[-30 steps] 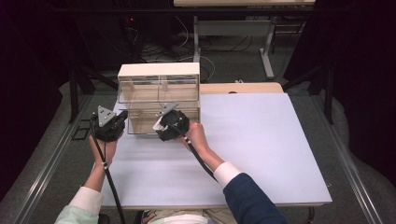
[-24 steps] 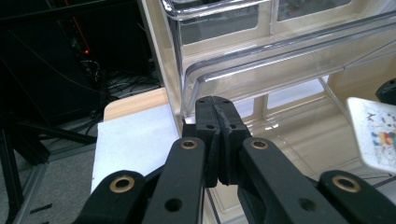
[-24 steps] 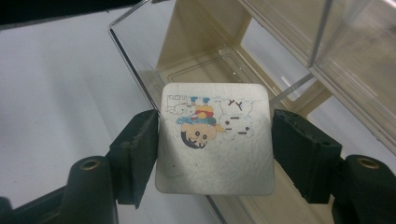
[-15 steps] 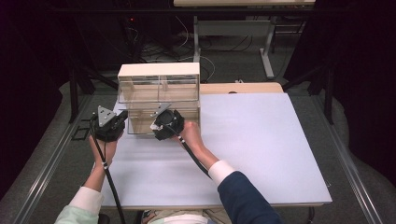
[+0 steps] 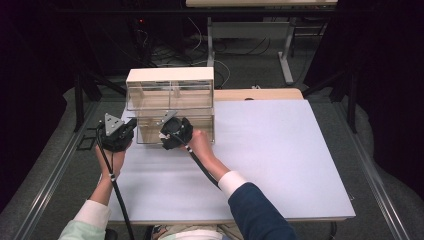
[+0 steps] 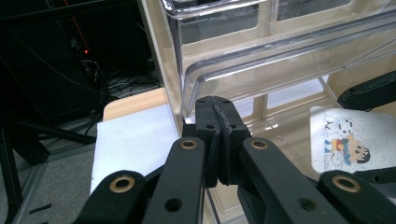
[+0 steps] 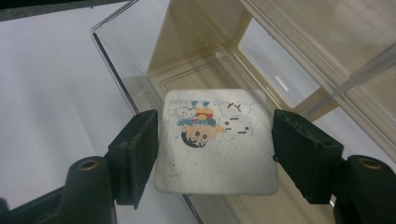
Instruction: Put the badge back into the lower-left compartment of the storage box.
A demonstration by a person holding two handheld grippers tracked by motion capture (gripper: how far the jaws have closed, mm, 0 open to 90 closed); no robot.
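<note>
Cream drawer cabinet (image 5: 170, 97) sitting at the back left of the white desk (image 5: 280, 165), clear bottom drawer (image 7: 140, 56) pulled out. Left tool (image 6: 215, 122) pinched fully together, right at the drawer's front corner, can't tell if gripping the rim. Right tool (image 7: 215, 140) wide apart, hovering over the open drawer with a white cartoon card (image 7: 215, 142) between the jaws, not touching either. Looks like the card's lying in the drawer.

At frame centre we see our left gripper (image 6: 215, 105) with black jaws pressed together against the clear plastic drawer (image 6: 280, 60); a white cartoon-printed square card (image 6: 352, 140) lies lower right.
</note>
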